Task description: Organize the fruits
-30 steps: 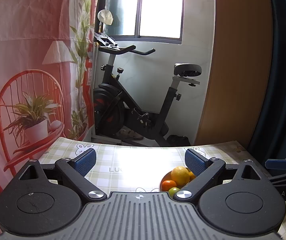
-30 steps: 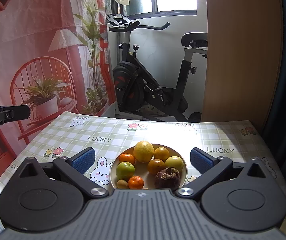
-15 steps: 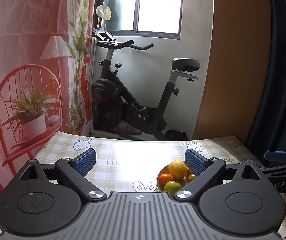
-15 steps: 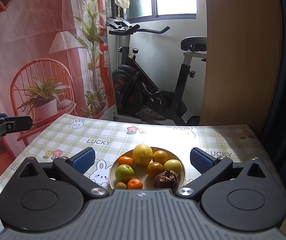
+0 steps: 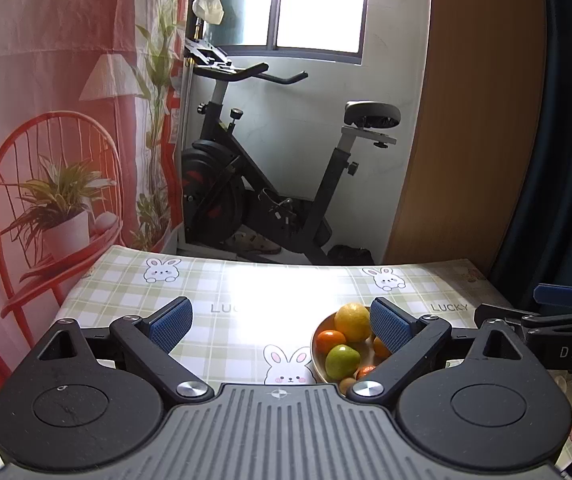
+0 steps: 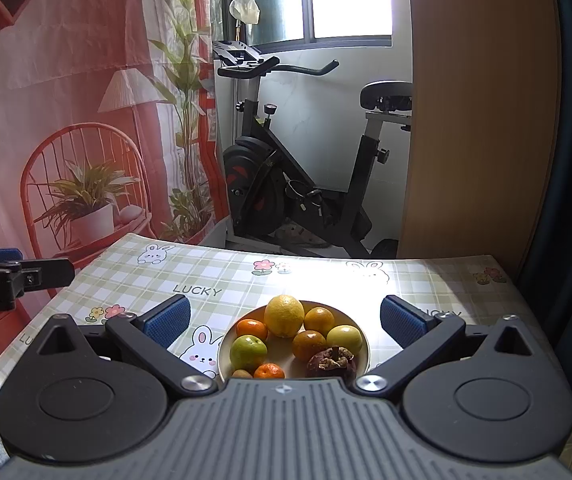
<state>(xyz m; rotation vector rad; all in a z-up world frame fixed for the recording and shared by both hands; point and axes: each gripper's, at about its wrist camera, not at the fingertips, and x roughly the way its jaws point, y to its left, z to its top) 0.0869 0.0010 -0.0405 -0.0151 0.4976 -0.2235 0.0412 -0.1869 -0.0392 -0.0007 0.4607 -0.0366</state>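
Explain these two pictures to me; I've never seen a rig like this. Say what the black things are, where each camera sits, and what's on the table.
No robot here: a person holds a two-finger gripper in each hand, with a camera on each looking forward along its fingers. One picture is from the left gripper, the other from the right gripper. The black shapes with blue pads are those fingers. Both grippers are open and hold nothing. On the table, a plate holds fruit: a lemon, a green apple, several oranges and a dark brown fruit.
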